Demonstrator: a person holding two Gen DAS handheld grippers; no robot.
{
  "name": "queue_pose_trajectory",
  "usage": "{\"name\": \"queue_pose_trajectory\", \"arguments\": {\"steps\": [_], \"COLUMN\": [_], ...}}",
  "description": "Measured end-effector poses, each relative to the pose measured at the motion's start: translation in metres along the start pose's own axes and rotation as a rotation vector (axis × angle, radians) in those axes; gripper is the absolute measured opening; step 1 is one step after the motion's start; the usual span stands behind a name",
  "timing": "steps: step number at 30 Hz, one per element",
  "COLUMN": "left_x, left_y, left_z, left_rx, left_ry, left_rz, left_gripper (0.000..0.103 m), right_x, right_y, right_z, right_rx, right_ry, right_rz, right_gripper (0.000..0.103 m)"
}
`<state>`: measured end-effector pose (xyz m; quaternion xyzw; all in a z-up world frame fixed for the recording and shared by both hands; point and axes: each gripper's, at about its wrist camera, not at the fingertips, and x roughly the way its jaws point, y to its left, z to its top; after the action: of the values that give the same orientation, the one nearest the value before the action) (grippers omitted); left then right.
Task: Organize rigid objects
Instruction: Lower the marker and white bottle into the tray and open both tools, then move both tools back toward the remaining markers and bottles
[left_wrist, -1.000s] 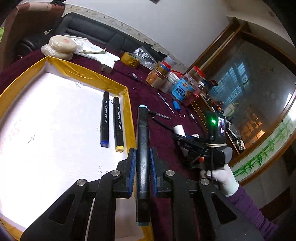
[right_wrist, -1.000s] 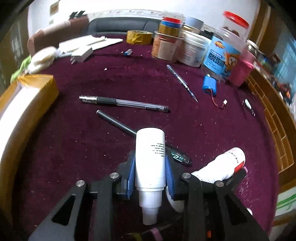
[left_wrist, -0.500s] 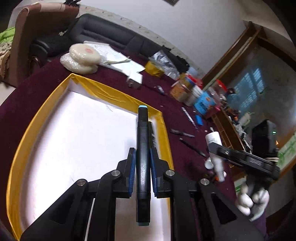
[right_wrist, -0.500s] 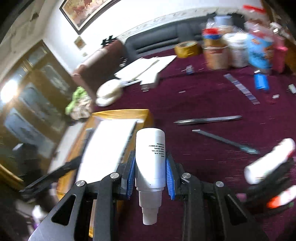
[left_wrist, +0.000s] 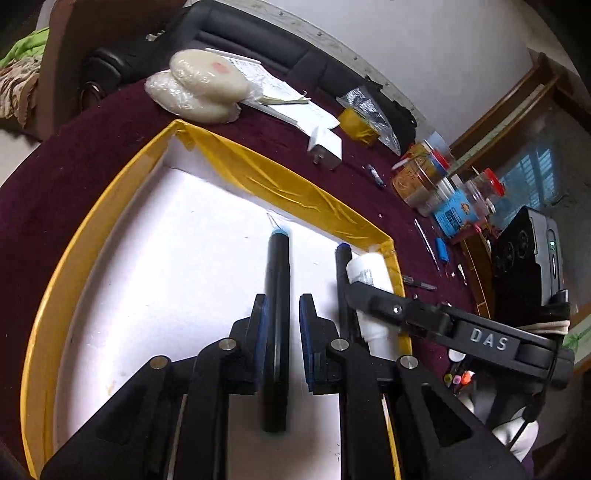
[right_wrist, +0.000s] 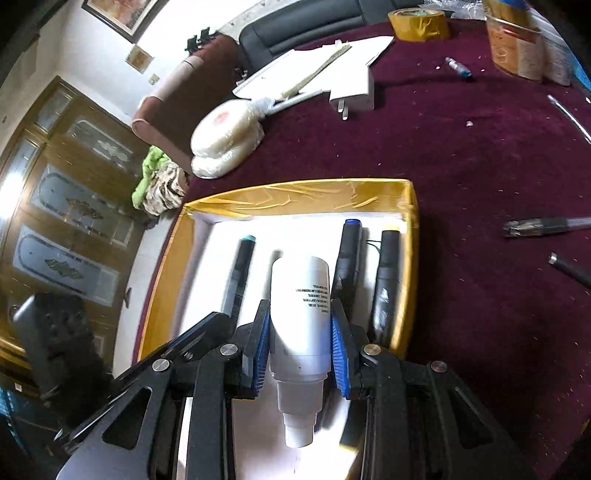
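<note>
A white tray with a yellow taped rim (left_wrist: 280, 177) lies on the maroon cloth. My left gripper (left_wrist: 282, 306) is shut on a black marker with a teal tip (left_wrist: 279, 266) and hangs over the tray's middle. My right gripper (right_wrist: 299, 325) is shut on a white bottle (right_wrist: 299, 295), cap end toward the camera, over the tray's right part. In the tray lie a blue-capped black marker (right_wrist: 347, 254) and a second black marker (right_wrist: 386, 269) by the right wall. The right wrist view also shows the teal-tipped marker (right_wrist: 240, 269) to the bottle's left.
On the cloth to the right of the tray lie pens (right_wrist: 546, 225). Beyond it are a white plug (right_wrist: 354, 98), a tape roll (right_wrist: 417, 18) and wrapped round cakes (right_wrist: 225, 136). Jars (left_wrist: 436, 181) and a blue battery (left_wrist: 441, 247) stand further right.
The right gripper has swung left from over the cloth to over the tray, bottle still gripped. The left gripper has carried its marker from the tray's right edge to over its middle.
</note>
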<state>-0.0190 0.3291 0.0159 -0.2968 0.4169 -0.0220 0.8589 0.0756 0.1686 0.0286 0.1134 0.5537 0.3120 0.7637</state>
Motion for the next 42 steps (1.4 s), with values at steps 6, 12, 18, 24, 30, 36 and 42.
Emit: {"name": "queue_pose_trajectory", "arguments": {"steps": [6, 12, 18, 24, 30, 36, 42], "left_x": [-0.009, -0.025, -0.039, -0.055, -0.059, -0.049, -0.031], "left_y": [0.005, -0.009, -0.038, -0.082, -0.131, -0.171, -0.201], "left_z": [0.001, -0.003, -0.015, -0.036, -0.060, -0.080, -0.095], "left_rx": [-0.016, 0.038, 0.130, 0.261, 0.393, 0.469, 0.519], "left_ry": [-0.026, -0.071, -0.106, -0.168, -0.207, -0.181, -0.132], "left_rz": [0.007, 0.047, 0.100, 0.168, 0.212, 0.207, 0.208], "left_gripper": [0.047, 0.057, 0.057, 0.067, 0.068, 0.068, 0.068], "right_x": [-0.001, -0.028, -0.085, -0.149, -0.183, -0.215, -0.247], "right_y": [0.014, 0.015, 0.006, -0.015, -0.070, -0.129, -0.191], "right_z": [0.001, -0.006, -0.026, -0.065, -0.080, -0.102, -0.113], "right_rx": [-0.067, -0.128, -0.198, -0.261, -0.154, -0.045, 0.104], "right_ry": [-0.028, -0.103, -0.291, -0.596, -0.615, -0.647, -0.686], "right_rz": [-0.070, -0.113, -0.183, -0.376, -0.413, -0.466, -0.493], "right_gripper": [0.036, 0.039, 0.040, 0.080, 0.080, 0.080, 0.080]}}
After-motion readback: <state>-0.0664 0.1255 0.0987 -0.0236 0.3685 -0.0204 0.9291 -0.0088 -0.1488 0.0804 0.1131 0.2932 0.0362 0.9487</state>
